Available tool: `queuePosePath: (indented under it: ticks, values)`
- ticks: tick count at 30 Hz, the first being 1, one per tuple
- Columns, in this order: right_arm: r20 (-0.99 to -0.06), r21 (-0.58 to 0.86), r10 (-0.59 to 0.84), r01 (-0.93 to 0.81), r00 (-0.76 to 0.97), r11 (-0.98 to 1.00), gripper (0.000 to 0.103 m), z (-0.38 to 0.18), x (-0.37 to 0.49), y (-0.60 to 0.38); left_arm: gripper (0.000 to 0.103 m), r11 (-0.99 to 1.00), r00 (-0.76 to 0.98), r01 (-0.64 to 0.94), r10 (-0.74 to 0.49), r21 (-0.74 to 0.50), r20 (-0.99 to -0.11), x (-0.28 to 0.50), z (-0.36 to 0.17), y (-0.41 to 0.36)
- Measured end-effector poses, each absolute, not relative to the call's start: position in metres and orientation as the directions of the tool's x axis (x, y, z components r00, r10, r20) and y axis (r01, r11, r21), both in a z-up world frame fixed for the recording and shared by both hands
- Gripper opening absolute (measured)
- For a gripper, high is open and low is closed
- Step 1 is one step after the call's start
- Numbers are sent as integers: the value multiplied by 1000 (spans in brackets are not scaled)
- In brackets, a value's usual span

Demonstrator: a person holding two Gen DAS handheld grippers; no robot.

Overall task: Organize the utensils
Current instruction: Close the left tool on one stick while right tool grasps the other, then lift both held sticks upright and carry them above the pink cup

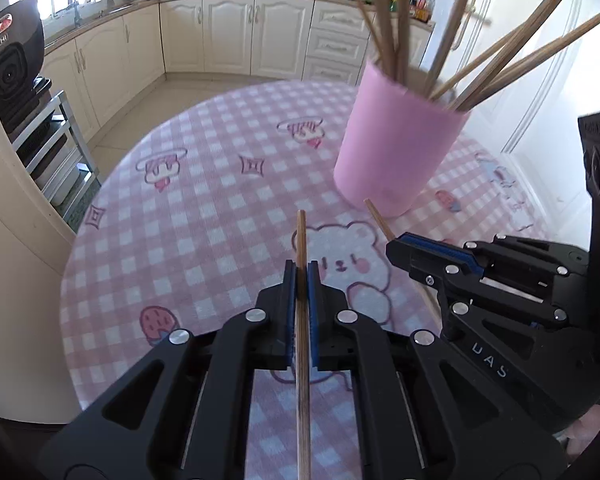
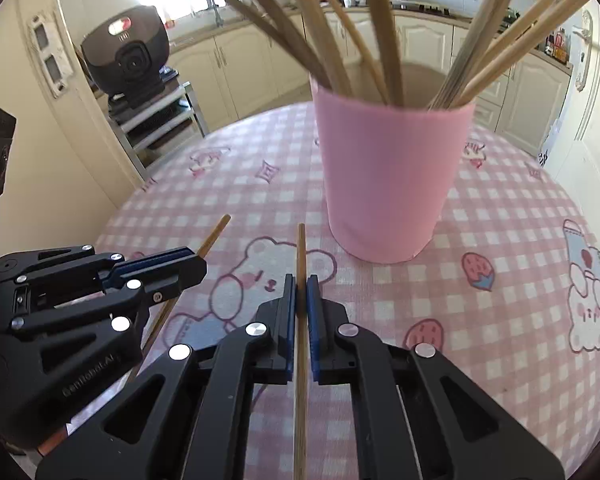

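Left gripper (image 1: 301, 276) is pinching one chopstick (image 1: 301, 240) between its blue pads; right gripper (image 2: 301, 288) likewise clamps its own chopstick (image 2: 301, 248). No earlier picture, so only the hold is noted. The pink cup (image 2: 388, 176), upper centre of the right view, already holds many splayed chopsticks (image 2: 380, 28). Risks — the thin sticks may pivot in the pads, or their tips may snag the splayed bundle and tip the cup on the checked tablecloth (image 2: 500, 216).
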State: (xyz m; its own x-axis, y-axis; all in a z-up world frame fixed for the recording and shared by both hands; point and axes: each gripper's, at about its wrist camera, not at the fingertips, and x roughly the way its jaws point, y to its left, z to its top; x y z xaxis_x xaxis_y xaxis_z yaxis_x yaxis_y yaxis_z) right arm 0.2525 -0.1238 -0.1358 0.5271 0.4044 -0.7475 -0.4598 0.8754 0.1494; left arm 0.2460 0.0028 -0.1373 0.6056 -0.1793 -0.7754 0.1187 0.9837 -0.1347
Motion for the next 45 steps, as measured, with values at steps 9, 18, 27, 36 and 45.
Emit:
queuePosePath:
  ticks: [9, 18, 27, 36, 45]
  values:
    - [-622, 189, 493, -494, 608, 849, 4, -71, 208, -148, 6, 975, 725, 168, -222, -145, -652, 204, -67, 4]
    - [-481, 118, 494, -505, 724, 855, 4, -16, 169, -153, 6, 962, 810, 222, -273, -160, -519, 162, -15, 4]
    - [-445, 84, 478, -496, 757, 864, 4, -3, 165, -160, 6, 954, 835, 259, -299, -149, -461, 147, -3, -2]
    - [-413, 78, 467, -481, 781, 873, 4, 0, 159, -169, 6, 956, 843, 251, -294, -154, -450, 151, -4, -3]
    - [-297, 65, 432, -434, 852, 899, 4, 29, 164, -192, 6, 948, 881, 273, -315, -163, -353, 157, 20, -2]
